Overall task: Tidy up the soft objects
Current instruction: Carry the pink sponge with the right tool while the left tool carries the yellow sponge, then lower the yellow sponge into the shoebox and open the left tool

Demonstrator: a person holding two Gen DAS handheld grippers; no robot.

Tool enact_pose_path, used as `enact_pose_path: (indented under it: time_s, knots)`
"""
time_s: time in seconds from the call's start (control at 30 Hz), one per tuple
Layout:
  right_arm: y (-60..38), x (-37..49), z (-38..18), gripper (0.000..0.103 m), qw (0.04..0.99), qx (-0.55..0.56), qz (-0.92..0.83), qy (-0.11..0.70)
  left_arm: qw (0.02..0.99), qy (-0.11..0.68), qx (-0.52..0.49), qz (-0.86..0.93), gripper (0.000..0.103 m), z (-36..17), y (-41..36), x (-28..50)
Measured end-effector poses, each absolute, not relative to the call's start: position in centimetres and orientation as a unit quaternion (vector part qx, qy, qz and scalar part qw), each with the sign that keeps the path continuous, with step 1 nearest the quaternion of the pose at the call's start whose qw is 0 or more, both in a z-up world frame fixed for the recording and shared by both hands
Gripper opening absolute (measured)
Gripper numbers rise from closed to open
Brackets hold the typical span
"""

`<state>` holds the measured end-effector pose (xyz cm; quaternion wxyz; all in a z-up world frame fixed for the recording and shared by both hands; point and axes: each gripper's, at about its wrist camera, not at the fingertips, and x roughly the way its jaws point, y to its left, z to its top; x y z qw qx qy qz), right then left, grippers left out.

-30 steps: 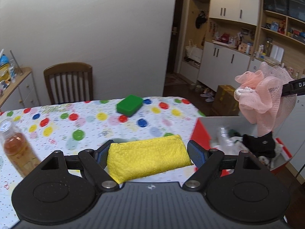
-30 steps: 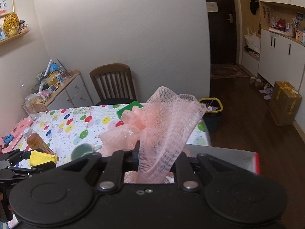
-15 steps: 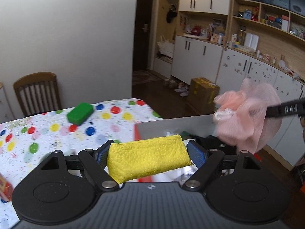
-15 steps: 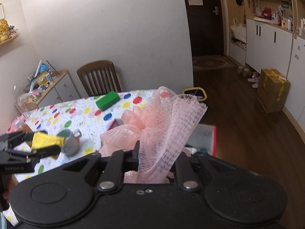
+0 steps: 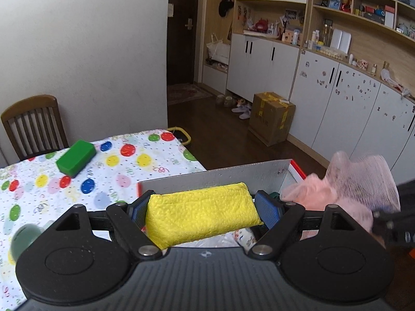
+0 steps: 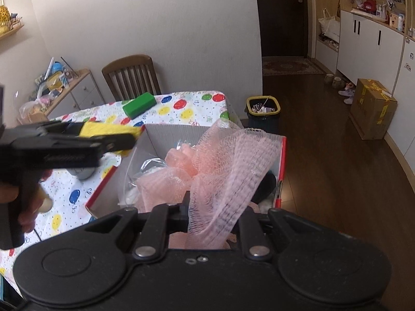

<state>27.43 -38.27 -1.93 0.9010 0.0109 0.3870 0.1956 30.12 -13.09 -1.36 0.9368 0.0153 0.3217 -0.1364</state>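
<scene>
My left gripper is shut on a yellow sponge and holds it over the near edge of an open cardboard box with red outer sides. The sponge and left gripper also show at the left of the right wrist view. My right gripper is shut on a pink mesh bath pouf, which hangs over the box. The pouf shows at the right of the left wrist view.
The box holds clear plastic wrap and a dark item. A green block lies on the polka-dot tablecloth. A wooden chair stands behind the table. A bin and a cardboard carton stand on the floor.
Both grippers have moved right from over the table to over the box, still holding the sponge and the pouf. The pouf has come down lower, close beside the left gripper.
</scene>
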Motion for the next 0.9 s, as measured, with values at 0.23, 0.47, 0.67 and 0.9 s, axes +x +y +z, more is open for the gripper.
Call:
enact_pose_path:
  time_s: [0.23,0.47,0.67,0.9]
  knots:
    - [-38.2,28.1,-2.8,0.014,0.896,-0.006,0.202,0.397,0.920,0.360,0.017,-0.151,0.083,-3.3,-15.6,33.6]
    - [-37.1,29.3,-3.9,0.014,0.892,-0.017,0.206,0.403,0.904,0.404,0.021,-0.138,0.083,-6.0,-16.6,36.0]
    - [-36.4,30.5,-5.3,0.014,0.885,-0.018,0.205,0.417,0.892,0.435,0.009,-0.124,0.083,-7.9,-16.3,37.2]
    - [-36.4,31.5,-6.8,0.014,0.880,-0.019,0.201,0.431,0.881,0.461,0.001,-0.109,0.083,-9.9,-15.8,37.8]
